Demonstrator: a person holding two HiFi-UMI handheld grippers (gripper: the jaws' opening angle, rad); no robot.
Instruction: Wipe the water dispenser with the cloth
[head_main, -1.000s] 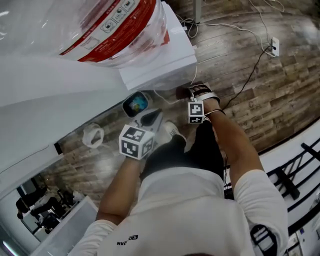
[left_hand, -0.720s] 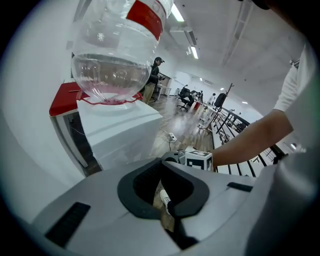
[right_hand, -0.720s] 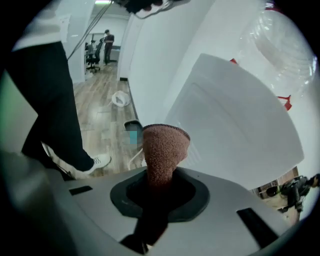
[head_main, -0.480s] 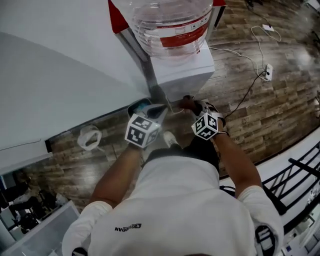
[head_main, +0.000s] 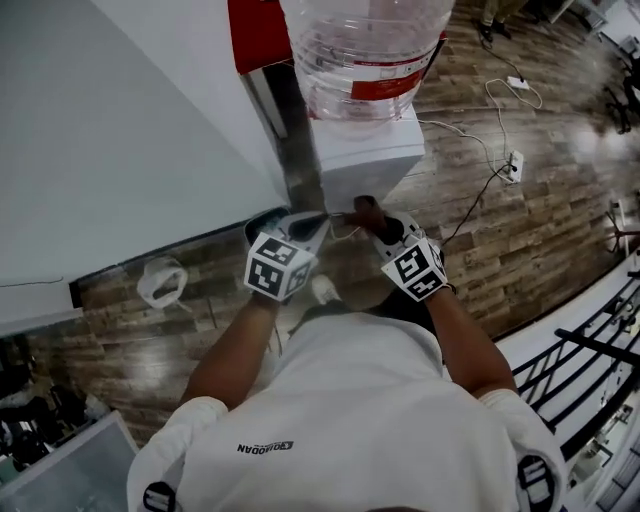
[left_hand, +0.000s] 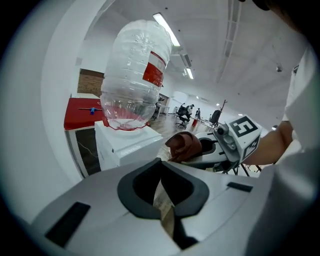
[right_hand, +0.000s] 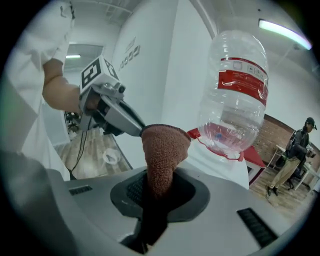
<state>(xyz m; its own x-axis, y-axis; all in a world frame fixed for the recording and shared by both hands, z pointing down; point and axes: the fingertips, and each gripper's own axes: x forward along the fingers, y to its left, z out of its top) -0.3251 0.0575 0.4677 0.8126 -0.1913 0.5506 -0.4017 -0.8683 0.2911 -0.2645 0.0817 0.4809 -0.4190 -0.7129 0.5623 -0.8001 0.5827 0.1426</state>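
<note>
The water dispenser is a white box with a big clear bottle upside down on top; it also fills the left gripper view as the dispenser and bottle. My right gripper is shut on a brown cloth just in front of the dispenser's near face. In the right gripper view the cloth stands up from the right gripper. My left gripper points at the cloth from the left, its tip touching or nearly touching it. The left gripper is shut, with nothing in it.
A white wall panel stands close on the left, with a red cabinet behind the dispenser. On the wood floor lie a power strip with cables and a white ring-shaped object. Black railing runs at lower right.
Both grippers have come closer together and up to the front of the dispenser. The head view has swung so the dispenser and bottle now sit straight ahead.
</note>
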